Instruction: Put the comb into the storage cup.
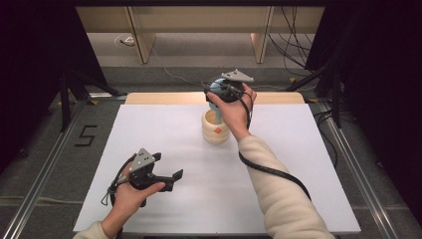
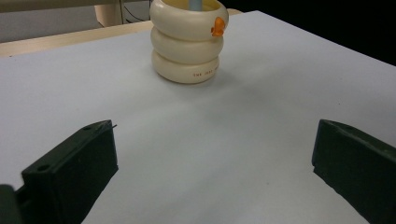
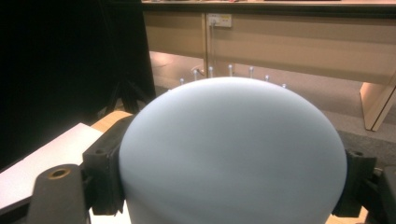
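The right gripper [image 1: 222, 92] is clamped on a pale blue brush head [image 3: 233, 154], a rounded dome with small bristle tips standing along its top edge in the right gripper view; both black jaws press against its sides there. In the high view this gripper sits above a cream holder [image 1: 215, 128], a squat pot shaped like three stacked rings with a small orange mark on its side, standing toward the far middle of the white table [image 1: 164, 219]. In the left gripper view a blue stem [image 2: 195, 3] rises out of the holder's mouth, so the brush's lower part is inside the pot while its head is gripped above the rim. The right hand [image 1: 235, 110] wraps the gripper from the near side, a cream sleeve [image 1: 278, 199] running back to the bottom edge. The left gripper [image 1: 169, 180] hovers low over the near left part of the table, well apart from the holder, its jaws spread wide with bare tabletop between them.
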Available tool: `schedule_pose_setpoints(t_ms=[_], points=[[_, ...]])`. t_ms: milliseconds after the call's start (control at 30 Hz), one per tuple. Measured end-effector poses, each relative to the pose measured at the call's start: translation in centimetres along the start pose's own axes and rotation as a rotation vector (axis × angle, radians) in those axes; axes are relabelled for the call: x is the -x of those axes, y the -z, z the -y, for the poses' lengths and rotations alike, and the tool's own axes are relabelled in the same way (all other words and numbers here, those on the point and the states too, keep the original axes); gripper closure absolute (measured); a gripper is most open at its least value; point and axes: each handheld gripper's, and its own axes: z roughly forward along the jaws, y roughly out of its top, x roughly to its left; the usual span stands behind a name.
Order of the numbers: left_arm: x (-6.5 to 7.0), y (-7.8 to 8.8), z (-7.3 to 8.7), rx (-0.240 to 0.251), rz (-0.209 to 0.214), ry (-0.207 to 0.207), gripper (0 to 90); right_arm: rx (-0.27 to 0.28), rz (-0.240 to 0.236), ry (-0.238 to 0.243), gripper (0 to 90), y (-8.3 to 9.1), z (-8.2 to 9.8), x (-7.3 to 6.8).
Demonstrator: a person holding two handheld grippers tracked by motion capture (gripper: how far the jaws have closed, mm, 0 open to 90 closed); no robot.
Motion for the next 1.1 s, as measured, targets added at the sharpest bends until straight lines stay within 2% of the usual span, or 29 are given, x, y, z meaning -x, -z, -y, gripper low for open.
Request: schedule_pose_setpoints(t_ms=[1100], points=[[0.1,0.0,0.0,-0.002,0.002,0.000,0.0,-0.032,-0.007,0.010,20.2,-0.9,1.3,0.0]])
